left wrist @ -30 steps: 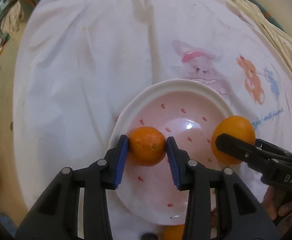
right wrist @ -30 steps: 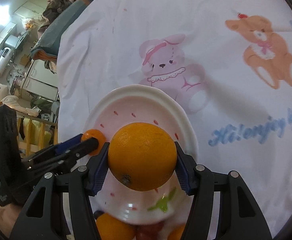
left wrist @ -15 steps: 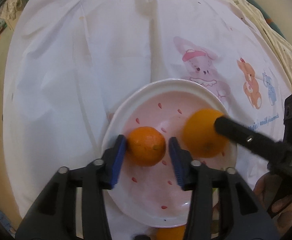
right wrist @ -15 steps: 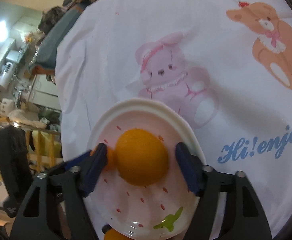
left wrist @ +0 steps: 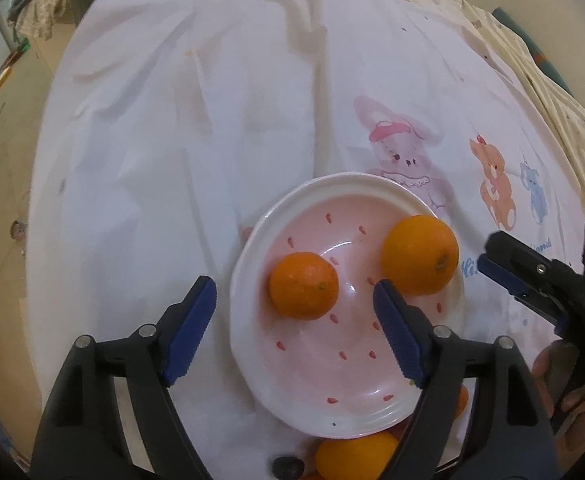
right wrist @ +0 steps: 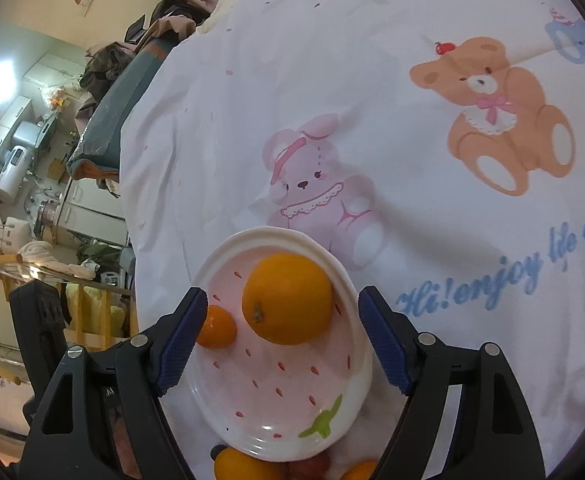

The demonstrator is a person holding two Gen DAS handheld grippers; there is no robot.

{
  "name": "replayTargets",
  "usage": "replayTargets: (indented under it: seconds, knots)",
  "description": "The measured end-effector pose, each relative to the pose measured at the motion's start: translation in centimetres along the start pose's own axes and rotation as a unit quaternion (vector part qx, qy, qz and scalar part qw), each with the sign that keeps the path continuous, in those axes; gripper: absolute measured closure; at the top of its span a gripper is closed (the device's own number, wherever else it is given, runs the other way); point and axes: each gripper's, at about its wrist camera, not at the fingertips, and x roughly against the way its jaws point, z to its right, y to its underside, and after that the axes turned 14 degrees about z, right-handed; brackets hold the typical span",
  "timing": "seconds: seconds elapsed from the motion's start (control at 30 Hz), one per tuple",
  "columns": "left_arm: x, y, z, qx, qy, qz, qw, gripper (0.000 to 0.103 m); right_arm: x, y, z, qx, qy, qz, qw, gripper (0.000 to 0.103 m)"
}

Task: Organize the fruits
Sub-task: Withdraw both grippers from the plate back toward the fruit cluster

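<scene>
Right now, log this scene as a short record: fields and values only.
plate: pink strawberry pattern, on the white cartoon cloth
in plate: small orange, large orange, apart
left gripper: jaws just opened, clear of the small orange
right gripper: open, large orange released
outside plate: more fruit at its near rim

In the left wrist view, an orange (left wrist: 354,458) at six o'clock is cut off by the bottom edge and partly hidden under the strawberry-patterned plate (left wrist: 248,264). A small dark round thing (left wrist: 287,467) beside it is too small to identify. At four o'clock a hand (left wrist: 572,392) is partly cut off by the edge. In the right wrist view, fruits (right wrist: 236,466) at six o'clock are cut off by the bottom edge. At nine o'clock the small orange (right wrist: 216,327) is half hidden behind a blue pad (right wrist: 180,340).
</scene>
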Motion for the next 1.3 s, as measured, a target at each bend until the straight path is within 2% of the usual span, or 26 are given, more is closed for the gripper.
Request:
replayTargets:
  seconds: [0.2,0.4,0.53,0.6,0.8,1.0,1.1,1.3]
  knots:
    - [1.8,-0.1,0.1,-0.017,-0.019,0.034,0.9991,0.025,1.7,0.2,-1.5,0.031,0.01,0.011,0.999,0.023]
    - [3.9,-0.3,0.0,-0.017,-0.012,0.063,0.9978,0.025,3.9,1.2,-2.2,0.041,0.006,0.018,0.999,0.023]
    - [5.7,-0.3,0.3,-0.03,-0.02,0.094,0.995,0.025,6.1,1.9,-2.5,0.052,0.013,0.034,0.998,0.023]
    - [7.3,-0.1,0.4,-0.03,-0.029,0.123,0.9915,0.025,7.3,2.4,-2.6,0.053,0.016,0.042,0.998,0.023]
    - [10.3,0.7,0.6,-0.031,-0.019,0.156,0.9871,0.024,11.2,4.5,-2.1,0.052,0.03,0.063,0.996,0.023]
    - [12.1,2.9,1.3,-0.048,-0.001,0.151,0.9873,0.024,14.3,6.4,-1.2,0.034,0.044,0.077,0.995,0.022]
    - [12.1,4.5,1.4,-0.05,0.006,0.129,0.9904,0.024,14.9,7.3,-1.0,0.036,0.066,0.073,0.995,0.022]
    - [11.1,7.9,1.8,-0.055,0.011,0.081,0.9951,0.024,15.1,8.2,-0.1,0.014,0.08,0.071,0.994,0.022]
